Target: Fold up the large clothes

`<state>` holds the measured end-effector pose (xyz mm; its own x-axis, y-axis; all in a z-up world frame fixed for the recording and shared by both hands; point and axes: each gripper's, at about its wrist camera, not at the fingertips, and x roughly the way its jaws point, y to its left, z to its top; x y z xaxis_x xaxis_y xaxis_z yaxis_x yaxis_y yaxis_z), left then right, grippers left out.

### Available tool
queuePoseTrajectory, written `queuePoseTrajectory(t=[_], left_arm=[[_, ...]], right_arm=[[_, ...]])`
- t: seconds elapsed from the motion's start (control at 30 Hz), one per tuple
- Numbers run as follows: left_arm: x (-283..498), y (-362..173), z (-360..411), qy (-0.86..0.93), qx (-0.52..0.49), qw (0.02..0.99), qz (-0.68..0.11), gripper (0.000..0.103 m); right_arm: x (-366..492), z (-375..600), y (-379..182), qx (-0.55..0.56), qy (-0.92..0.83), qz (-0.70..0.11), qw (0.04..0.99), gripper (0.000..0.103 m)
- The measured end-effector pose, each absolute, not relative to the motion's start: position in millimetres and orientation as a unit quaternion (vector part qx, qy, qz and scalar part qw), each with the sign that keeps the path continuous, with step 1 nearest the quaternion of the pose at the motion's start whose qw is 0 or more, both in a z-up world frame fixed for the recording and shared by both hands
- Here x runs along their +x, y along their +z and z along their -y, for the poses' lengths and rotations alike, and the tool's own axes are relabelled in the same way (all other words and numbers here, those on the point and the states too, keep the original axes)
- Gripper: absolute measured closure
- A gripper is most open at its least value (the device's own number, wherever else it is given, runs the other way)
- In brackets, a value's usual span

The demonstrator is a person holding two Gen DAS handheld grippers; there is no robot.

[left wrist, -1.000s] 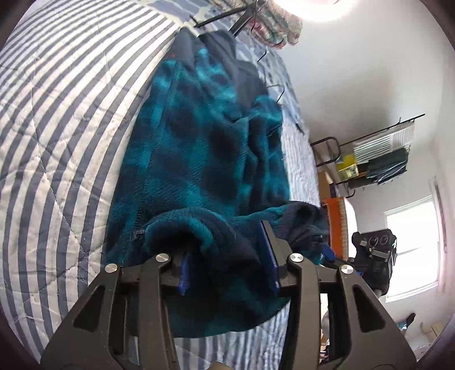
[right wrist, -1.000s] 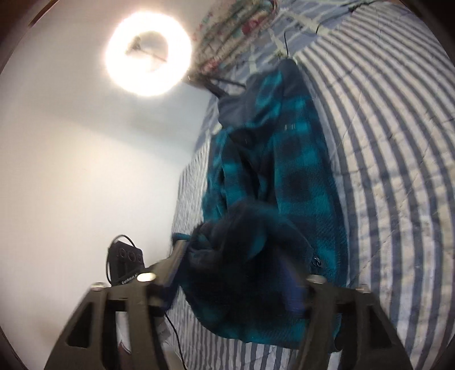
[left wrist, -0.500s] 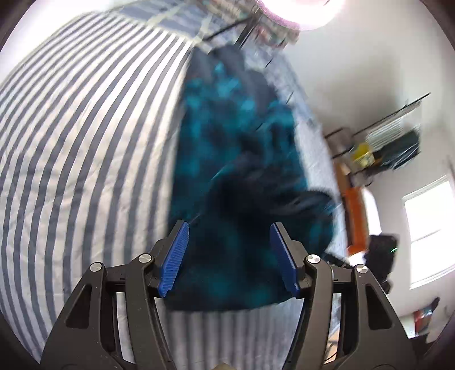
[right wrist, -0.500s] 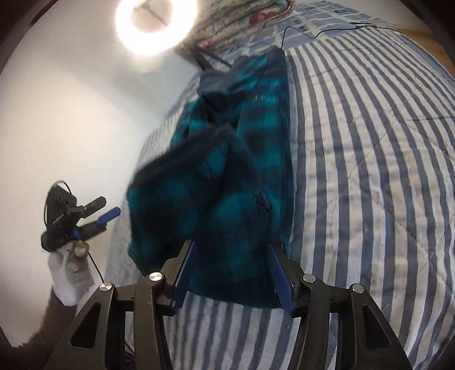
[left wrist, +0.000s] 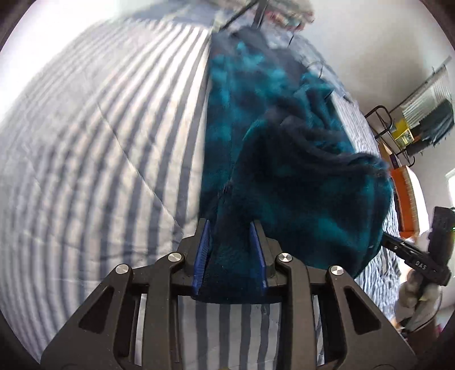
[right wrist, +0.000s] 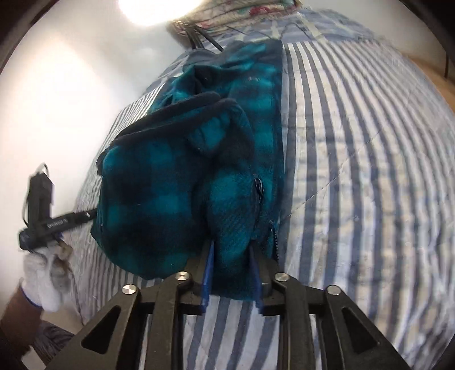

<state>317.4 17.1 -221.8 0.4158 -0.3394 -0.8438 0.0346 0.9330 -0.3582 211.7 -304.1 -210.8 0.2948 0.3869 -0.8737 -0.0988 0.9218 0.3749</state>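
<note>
The left gripper [left wrist: 229,250] has its blue-padded fingers [left wrist: 200,256] drawn in narrow on the near hem of the teal and navy checked fleece jacket [left wrist: 284,159], with a thick wad of cloth filling the gap between them. The right gripper [right wrist: 232,273] is pinched the same way on the near edge of that jacket [right wrist: 176,182], beside the dark zip [right wrist: 260,193] running down its front. From both grips the fleece runs away along the blue and white striped quilt [left wrist: 99,142], lying lengthwise on the bed with its far end near the flowered pillow [right wrist: 247,11] at the head. A bulky hump of doubled cloth sits in the nearer half, with a sleeve or cuff bunched on top, so the garment looks already narrowed lengthwise and partly turned over on itself. By my reckoning the fold is about midway: the near end is gathered but not laid flat, and what remains is carrying that end over, smoothing it, and squaring the bundle
</note>
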Motion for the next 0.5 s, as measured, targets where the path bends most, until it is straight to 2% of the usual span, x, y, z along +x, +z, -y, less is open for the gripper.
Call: queuePoseTrajectory(t=[0.13, 0.23, 0.33, 0.5], left_arm=[[313, -190, -5, -0.153, -0.130, 0.851, -0.485, 0.074], [318, -188, 16, -0.186, -0.113, 0.846, -0.486, 0.074], [329, -199, 33, -0.189, -0.105, 0.842, -0.495, 0.074], [356, -218, 46, -0.158, -0.081, 0.851, -0.495, 0.074]], right_arm=[[197, 295, -171, 0.075, 0.166, -0.513, 0.839, 0.073], [192, 278, -148, 0.075, 0.218, -0.458, 0.858, 0.072], [200, 243, -145, 0.043, 0.267, -0.452, 0.850, 0.073], [235, 204, -178, -0.006, 0.275, -0.478, 0.834, 0.075]])
